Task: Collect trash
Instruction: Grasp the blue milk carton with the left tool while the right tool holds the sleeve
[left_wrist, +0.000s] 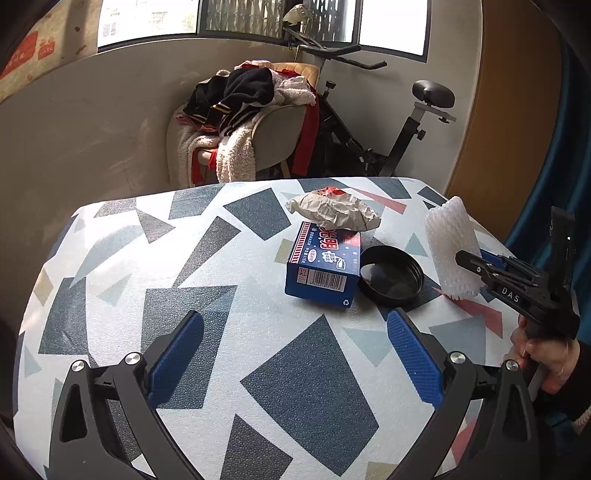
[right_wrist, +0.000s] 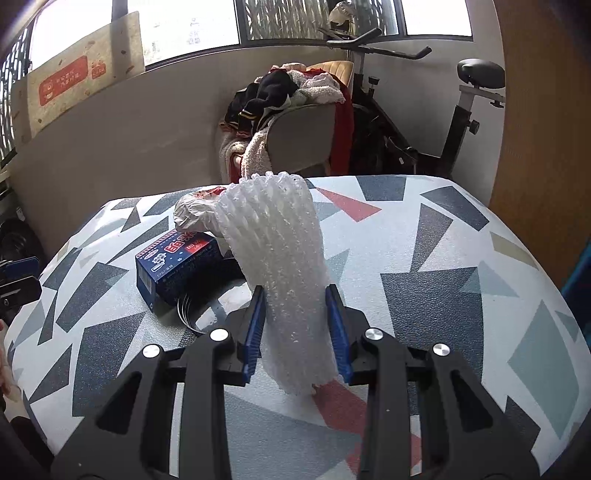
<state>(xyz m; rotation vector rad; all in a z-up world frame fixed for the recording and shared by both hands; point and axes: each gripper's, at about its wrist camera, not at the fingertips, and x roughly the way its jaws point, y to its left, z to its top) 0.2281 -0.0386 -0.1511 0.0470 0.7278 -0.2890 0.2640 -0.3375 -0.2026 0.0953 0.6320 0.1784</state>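
Right gripper (right_wrist: 295, 325) clamped on white foam net sleeve (right_wrist: 280, 266), blue pads pressing both sides near its lower end; sleeve stands tilted, bottom edge touching tabletop (right_wrist: 461, 295). Left gripper (left_wrist: 295, 354) hovers above patterned tabletop, fingers spread wide apart, holding nothing. Blue carton (left_wrist: 321, 266) lies flat mid-tabletop; crumpled paper wrapper (left_wrist: 334, 212) rests on its far end. Black round lid (left_wrist: 391, 275) sits upturned just beside carton, between carton and sleeve. Chair piled with clothes (left_wrist: 251, 110) and exercise bike (left_wrist: 406, 122) behind.
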